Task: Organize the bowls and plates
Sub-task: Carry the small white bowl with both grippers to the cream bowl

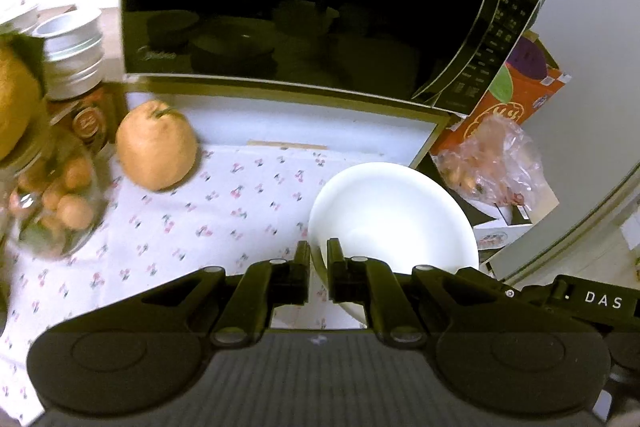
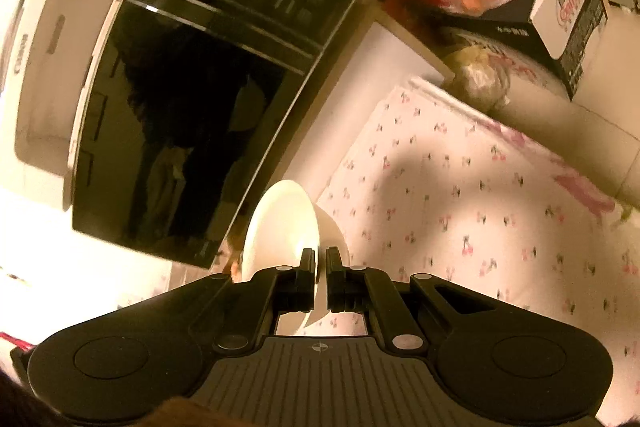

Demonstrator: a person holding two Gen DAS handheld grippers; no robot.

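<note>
Pinching rims: left tongs (image 1: 318, 255) on white bowl (image 1: 394, 215), right tongs (image 2: 319, 259) on second bowl (image 2: 284, 227); both glossy, plain, empty.

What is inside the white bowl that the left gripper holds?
The white bowl looks empty: its inside is plain white in the left wrist view. The left gripper, pinching the near rim, covers a small part there, so that part cannot be checked.

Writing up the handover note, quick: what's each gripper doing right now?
Left gripper: closed on the rim of a round white ceramic bowl.
Right gripper: closed on the rim of a white bowl.
</note>
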